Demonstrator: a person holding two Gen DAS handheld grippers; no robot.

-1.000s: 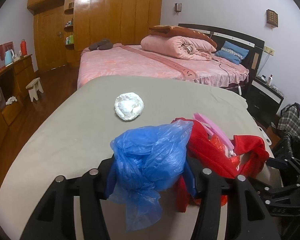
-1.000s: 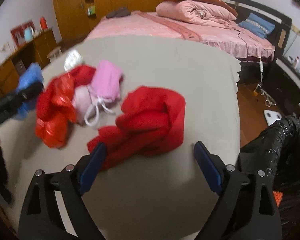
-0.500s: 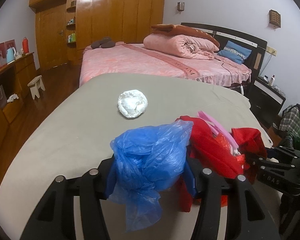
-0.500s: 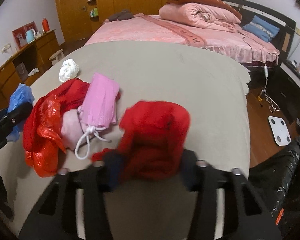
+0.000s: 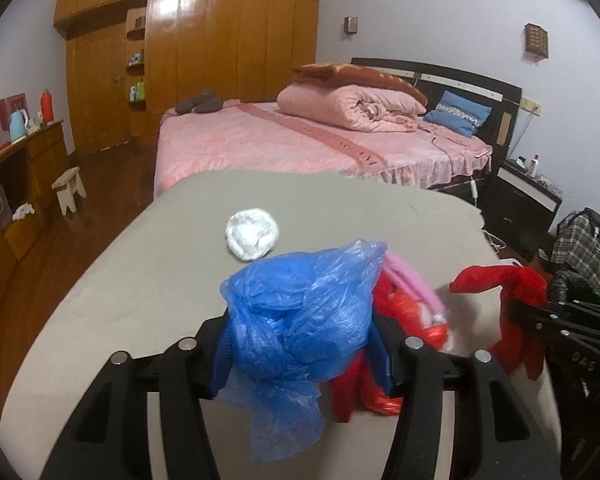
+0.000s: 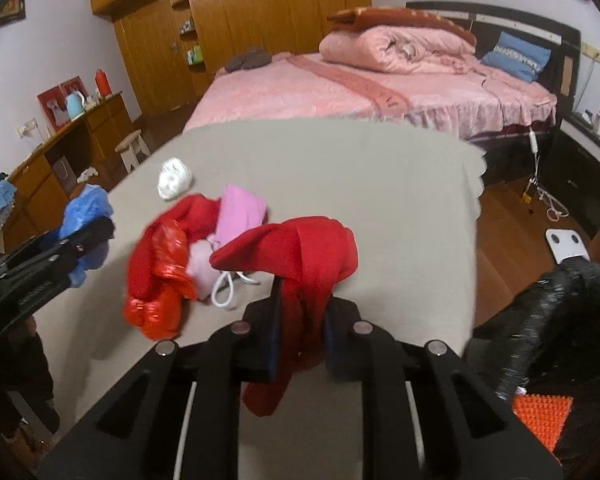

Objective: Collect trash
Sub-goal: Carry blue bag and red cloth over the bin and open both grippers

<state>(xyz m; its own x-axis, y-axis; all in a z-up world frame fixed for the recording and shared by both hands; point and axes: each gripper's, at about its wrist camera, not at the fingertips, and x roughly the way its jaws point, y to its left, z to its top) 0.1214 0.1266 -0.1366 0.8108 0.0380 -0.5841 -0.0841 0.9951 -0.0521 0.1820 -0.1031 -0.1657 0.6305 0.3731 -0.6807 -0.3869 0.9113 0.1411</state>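
Note:
My left gripper [image 5: 300, 344] is shut on a crumpled blue plastic bag [image 5: 300, 312] and holds it above the grey-covered table [image 5: 140, 288]. My right gripper [image 6: 300, 320] is shut on a red cloth [image 6: 300, 256] lifted off the table; it also shows in the left wrist view [image 5: 504, 280]. On the table lie a red plastic bag [image 6: 156, 272], a pink pouch with a white cord [image 6: 236, 216] and a white crumpled wad [image 6: 174, 178]. The wad also shows in the left wrist view [image 5: 252, 234].
A black bag [image 6: 548, 320] sits at the table's right edge, with an orange spiky mat [image 6: 540, 420] below it. A pink bed [image 5: 300, 140] stands behind the table. A wooden cabinet [image 5: 16, 184] and a small stool [image 5: 70, 188] stand at the left.
My right gripper closed on the red cloth and lifted it off the table. My left gripper kept hold of the blue bag and rose slightly.

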